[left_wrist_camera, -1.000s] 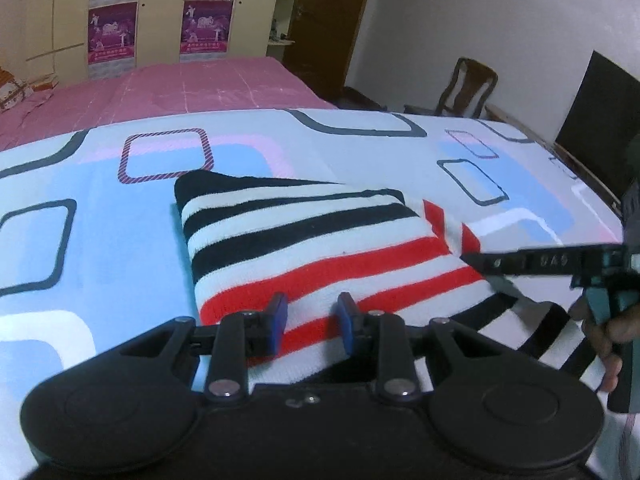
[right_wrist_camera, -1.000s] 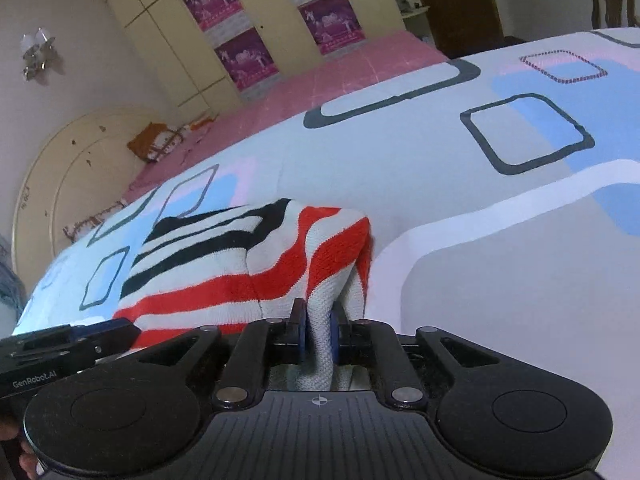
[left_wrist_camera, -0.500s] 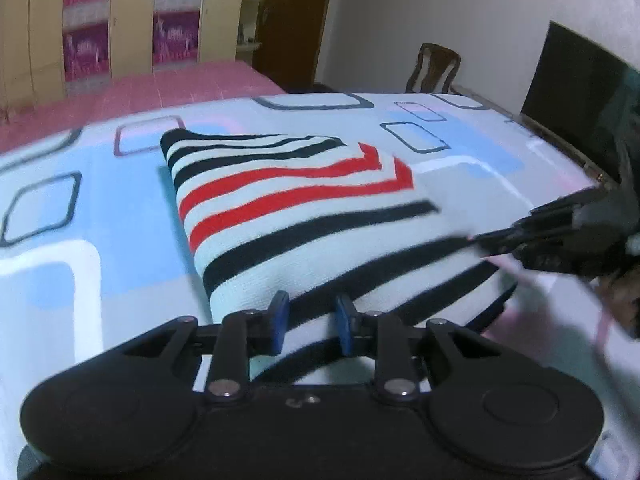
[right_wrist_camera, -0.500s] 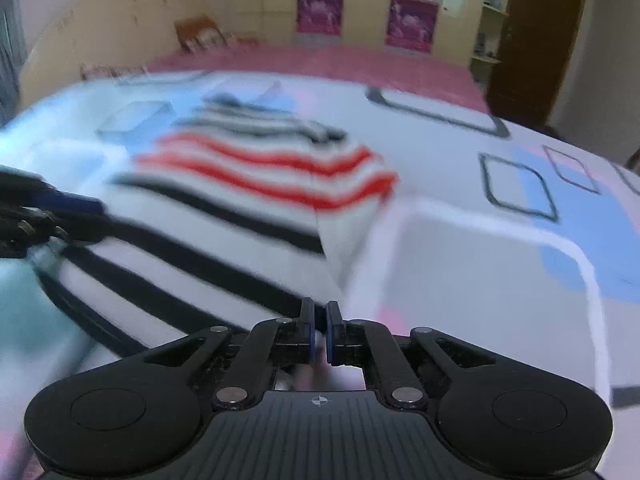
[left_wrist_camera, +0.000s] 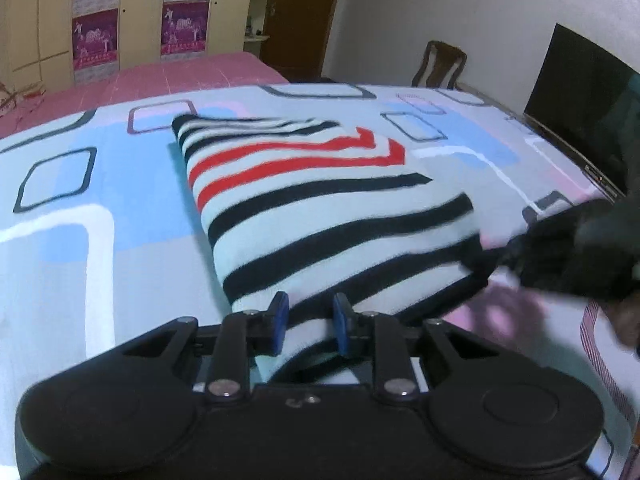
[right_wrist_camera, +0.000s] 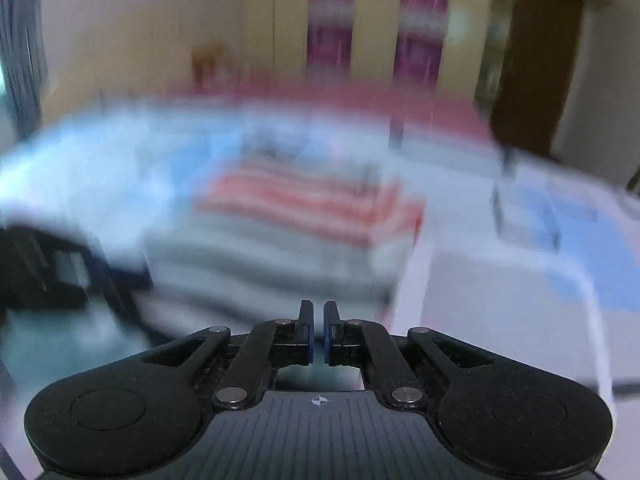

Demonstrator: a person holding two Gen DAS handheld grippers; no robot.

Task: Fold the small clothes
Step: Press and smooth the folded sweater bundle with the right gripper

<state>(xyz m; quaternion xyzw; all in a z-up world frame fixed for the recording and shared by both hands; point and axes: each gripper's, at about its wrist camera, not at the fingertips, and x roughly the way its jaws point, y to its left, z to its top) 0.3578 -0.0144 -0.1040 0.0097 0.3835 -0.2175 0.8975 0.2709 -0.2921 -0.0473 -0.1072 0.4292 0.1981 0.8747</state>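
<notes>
1. Left wrist view is showing open bedspread (left_wrist_camera: 60, 248) on the left, patterned with squares and lying flat, giving free room for sliding or setting cloth down
2. Moving right, the left gripper (left_wrist_camera: 307, 322) is sitting with its blue pads a modest gap apart, and the near hem of the sweater (left_wrist_camera: 320, 208) is running between them; whether the pads are actually pinching it, I cannot tell
3. The sweater is lying folded on the bedspread, red stripes far, black stripes near, its left edge straight and its right corner lifted slightly
4. Farther right, the right gripper (left_wrist_camera: 520, 248) is blurring at that corner; the bed's edge and a dark screen (left_wrist_camera: 588, 92) are lying close beyond, so room is tightening there
5. Right wrist view is smearing heavily; the right gripper's (right_wrist_camera: 316, 330) pads are standing nearly together with only a thin slit, and no cloth is showing between them
6. Risk, as I am judging it: if the left is gripping only loosely, a pull could be slipping the hem out and skewing the fold; a fast right hand could be snagging the raised corner and dragging the stack toward the edge
</notes>
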